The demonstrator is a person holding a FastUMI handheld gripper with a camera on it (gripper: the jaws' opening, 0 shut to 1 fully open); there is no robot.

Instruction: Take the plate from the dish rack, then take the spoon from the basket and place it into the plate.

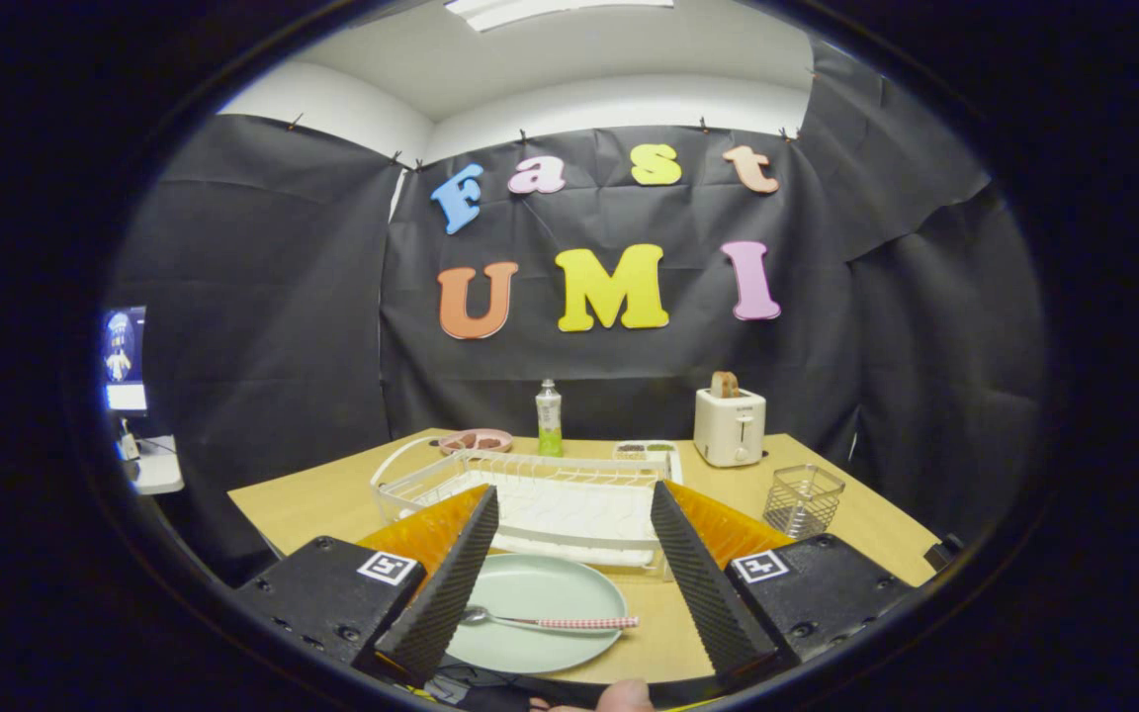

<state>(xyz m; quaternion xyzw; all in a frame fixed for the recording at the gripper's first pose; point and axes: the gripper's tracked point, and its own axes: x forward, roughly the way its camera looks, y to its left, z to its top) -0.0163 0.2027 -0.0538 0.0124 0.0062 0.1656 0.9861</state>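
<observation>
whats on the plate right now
A spoon lies flat across the plate, between the open gripper fingers. The left finger covers the plate's near left rim, so that bit can't be checked.

No readable text: the square coded markers [391,568] on the gripper [573,583] carry a pattern, the toaster [730,426] mark too small.

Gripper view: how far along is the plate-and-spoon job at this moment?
It looks finished. Done: the plate lies on the table in front of the dish rack, and the spoon rests across it. The wire basket near the toaster looks empty. In hand: nothing; the gripper is open, its fingers apart either side of the plate. Left: no task step that I can see.
</observation>
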